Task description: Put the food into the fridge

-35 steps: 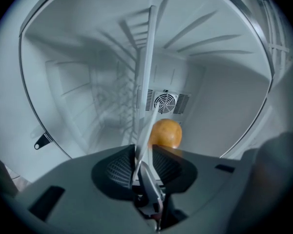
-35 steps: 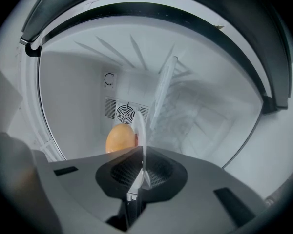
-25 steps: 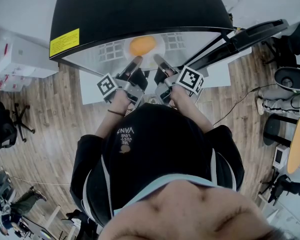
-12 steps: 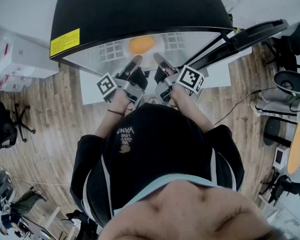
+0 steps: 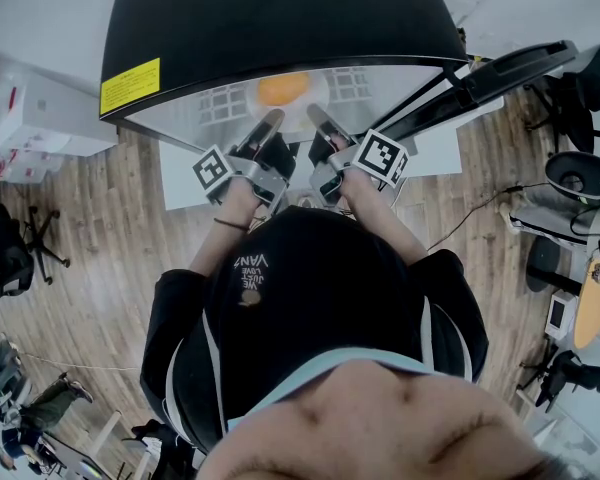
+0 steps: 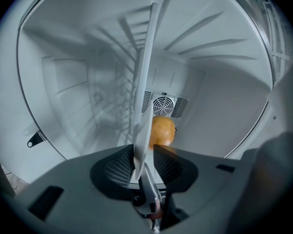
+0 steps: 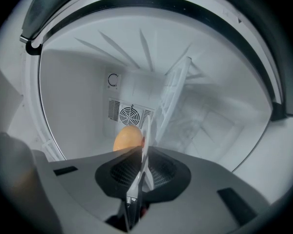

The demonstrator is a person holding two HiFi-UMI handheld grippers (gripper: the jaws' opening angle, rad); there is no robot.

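An orange round food (image 5: 283,89) lies on a white plate (image 5: 310,96) just inside the open fridge (image 5: 280,18). My left gripper (image 5: 273,120) is at the plate's left rim and my right gripper (image 5: 317,118) at its right rim. In the left gripper view the plate (image 6: 140,145) stands edge-on between the jaws, against one pad with a small gap at the other; these jaws have just been opening. The food (image 6: 162,131) shows behind them. In the right gripper view the jaws are shut on the plate's rim (image 7: 146,135), with the food (image 7: 128,138) just beyond.
White fridge walls surround both grippers, with a round fan vent (image 6: 162,105) on the back wall and a wire rack (image 7: 173,91) beside the plate. The fridge door (image 5: 500,68) stands open at the right. Wooden floor and office chairs (image 5: 580,158) lie around.
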